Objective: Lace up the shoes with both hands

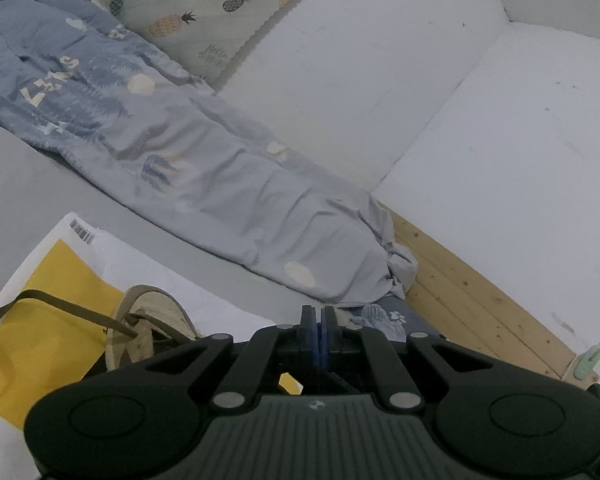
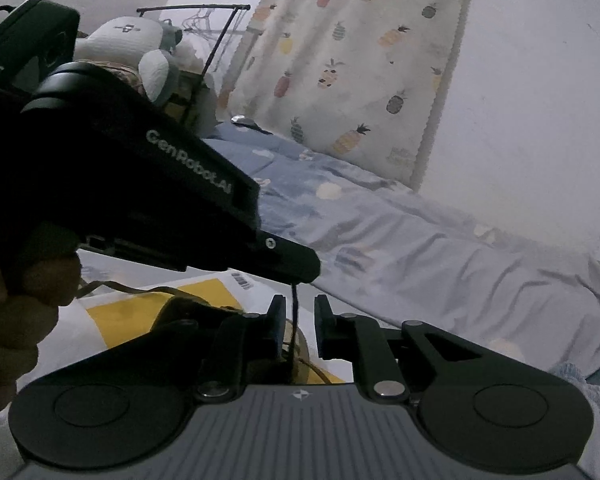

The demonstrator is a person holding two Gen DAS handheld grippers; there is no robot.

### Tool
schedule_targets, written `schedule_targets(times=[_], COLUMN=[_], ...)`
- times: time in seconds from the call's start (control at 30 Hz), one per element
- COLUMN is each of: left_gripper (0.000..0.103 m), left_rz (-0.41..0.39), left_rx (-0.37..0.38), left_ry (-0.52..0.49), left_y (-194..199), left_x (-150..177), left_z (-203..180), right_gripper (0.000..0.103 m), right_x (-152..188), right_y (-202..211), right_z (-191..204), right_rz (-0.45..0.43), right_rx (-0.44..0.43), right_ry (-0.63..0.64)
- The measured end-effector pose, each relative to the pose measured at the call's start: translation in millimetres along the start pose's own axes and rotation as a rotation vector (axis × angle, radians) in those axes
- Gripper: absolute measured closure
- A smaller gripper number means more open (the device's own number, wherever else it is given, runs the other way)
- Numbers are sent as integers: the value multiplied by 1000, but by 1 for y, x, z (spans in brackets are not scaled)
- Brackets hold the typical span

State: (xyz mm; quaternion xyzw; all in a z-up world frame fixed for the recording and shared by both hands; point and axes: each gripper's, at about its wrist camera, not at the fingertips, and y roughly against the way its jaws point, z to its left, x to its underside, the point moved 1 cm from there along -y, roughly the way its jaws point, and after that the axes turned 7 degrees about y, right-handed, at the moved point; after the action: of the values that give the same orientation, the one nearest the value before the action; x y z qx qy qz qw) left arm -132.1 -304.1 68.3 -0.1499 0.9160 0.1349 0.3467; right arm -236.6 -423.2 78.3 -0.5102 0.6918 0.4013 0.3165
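Your thin dark shoelace (image 2: 293,320) hangs almost straight down from the tip of the left gripper (image 2: 300,276), which holds it from above, and drops right through the gap of the right gripper (image 2: 300,322). So the lace's long axis runs vertically, crossing the line of the right jaws, which stand narrowly apart on either side of it without touching it. In the left wrist view the jaws of that gripper are pressed together; the lace end itself is hidden below them there.

The tan canvas shoe (image 1: 152,328) sits just below and left of the left gripper, on a yellow-and-white plastic mailing bag (image 1: 52,292) lying on the bed. A flat olive-brown strand (image 1: 72,306) runs from the shoe's eyelet area out to the left, fairly taut.

Further out lies a crumpled blue-grey printed quilt (image 1: 204,168), then the pale wall.

The right gripper is the nearer one to the hanging stretch: closing where it stands would likely pinch it.
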Motion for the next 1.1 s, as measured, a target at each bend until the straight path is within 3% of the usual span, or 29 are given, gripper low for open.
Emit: schedule_targets(times=[0.27, 0.5, 0.57, 0.67, 0.73, 0.97, 1.1], left_gripper=[102, 101, 97, 74, 70, 69, 69], left_rz=[1, 2, -6, -43, -58, -36, 31], left_rx=[4, -7, -18, -54, -90, -199, -262], left_ry=[-2, 6, 14, 23, 4, 0, -54], left_y=[0, 0, 2, 9, 13, 23, 22], left_x=[1, -1, -3, -9, -13, -20, -16], left_z=[0, 1, 2, 5, 8, 24, 28], right_gripper=[102, 103, 103, 103, 103, 103, 103], right_x=[-1, -1, -1, -2, -4, -6, -20], right_y=[6, 5, 5, 4, 2, 2, 10], right_z=[-1, 1, 1, -10, -23, -102, -117], right_rz=[-3, -1, -3, -6, -7, -13, -84], right_rx=[-18, -21, -22, -19, -10, 169, 250], right_ry=[9, 9, 2, -55, -116, -344, -300])
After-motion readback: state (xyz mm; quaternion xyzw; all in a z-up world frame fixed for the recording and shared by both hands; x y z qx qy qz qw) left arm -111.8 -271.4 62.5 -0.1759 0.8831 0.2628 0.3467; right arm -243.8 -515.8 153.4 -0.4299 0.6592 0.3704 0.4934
